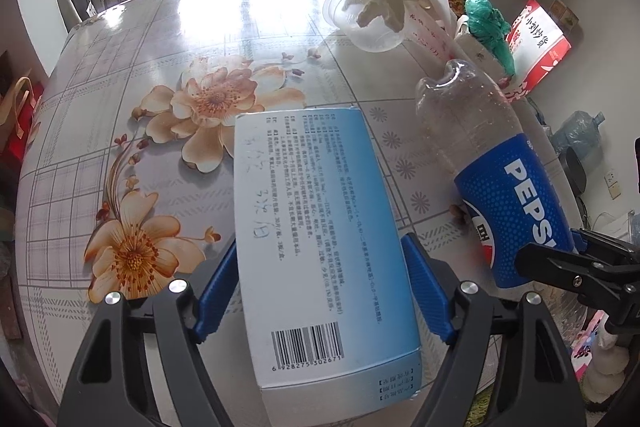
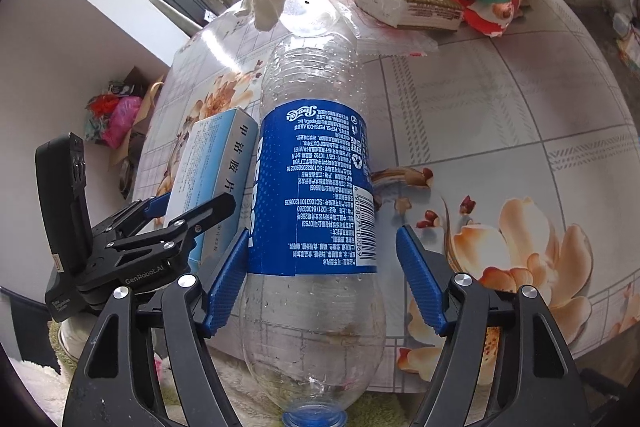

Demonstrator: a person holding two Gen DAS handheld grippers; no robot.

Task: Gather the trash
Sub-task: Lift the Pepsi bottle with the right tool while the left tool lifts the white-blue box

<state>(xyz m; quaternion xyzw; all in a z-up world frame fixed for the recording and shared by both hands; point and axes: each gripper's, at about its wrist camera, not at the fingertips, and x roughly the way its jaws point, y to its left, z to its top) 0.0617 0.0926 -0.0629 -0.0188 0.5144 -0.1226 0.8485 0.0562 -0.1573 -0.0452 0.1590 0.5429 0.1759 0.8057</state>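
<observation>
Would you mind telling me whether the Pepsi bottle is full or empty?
Empty, apart from droplets: the Pepsi bottle is clear above and below its label, and the tablecloth pattern shows through its lower body.

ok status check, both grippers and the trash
Left gripper straddling the blue-white medicine box, left pad touching. Right gripper around the empty Pepsi bottle, right pad clear. Box and bottle side by side.
</observation>
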